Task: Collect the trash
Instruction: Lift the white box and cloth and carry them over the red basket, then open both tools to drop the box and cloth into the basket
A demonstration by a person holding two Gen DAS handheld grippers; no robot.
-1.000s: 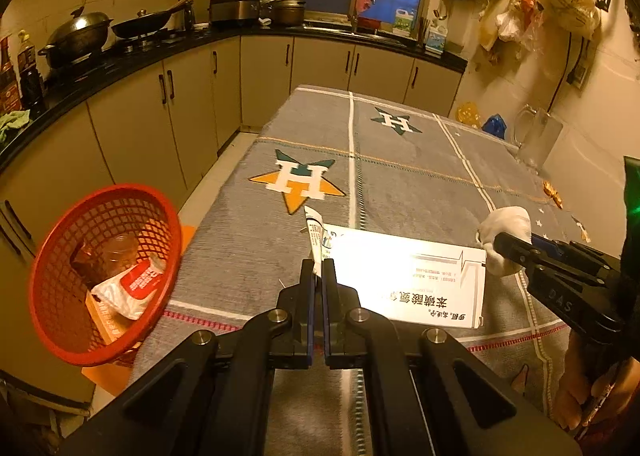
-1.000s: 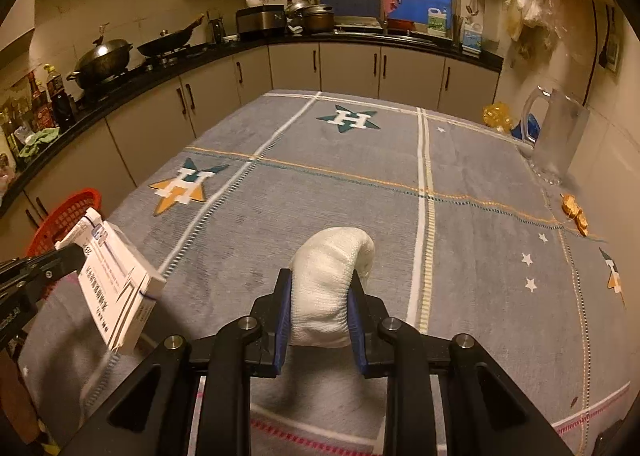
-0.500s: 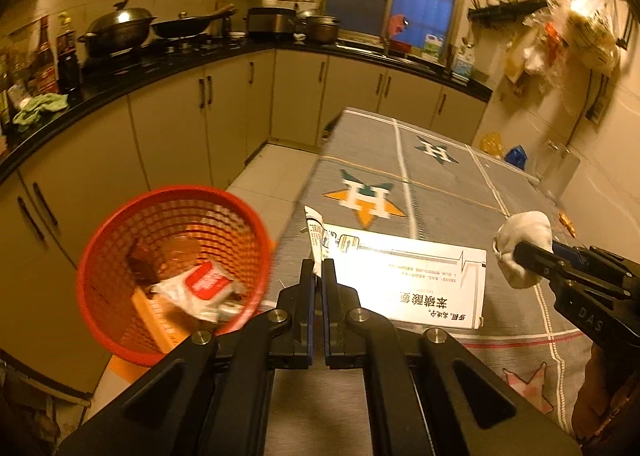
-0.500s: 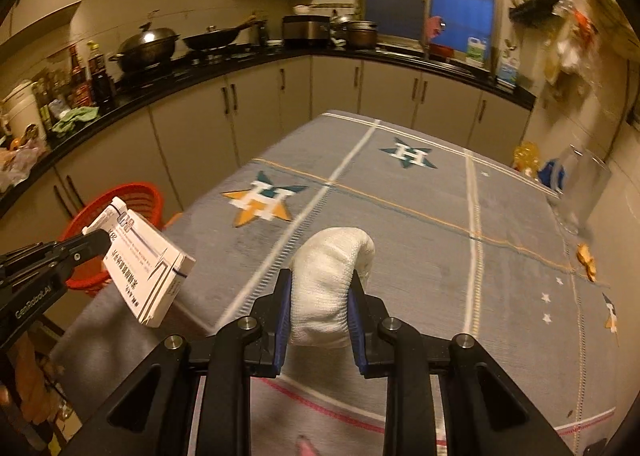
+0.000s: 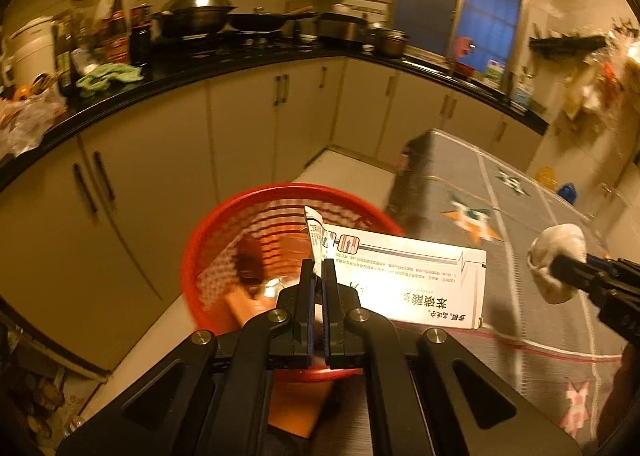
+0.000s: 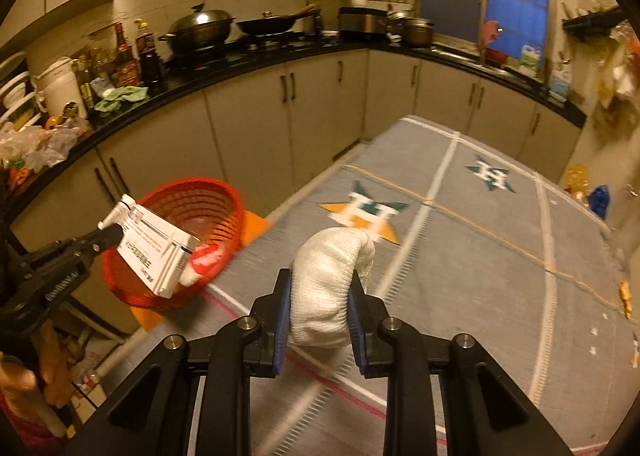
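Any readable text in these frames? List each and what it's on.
"H": star emblems on the tablecloth.
"苯磺酸": large print, seen upside down, on the white box clamped in the left gripper; the rest is lost in glare, and the small print is too small to read.
"GenRobot.AI": on the left gripper's side, upside down, only just legible.
Counter bottle labels: too small.
Red packet in the basket: blurred.
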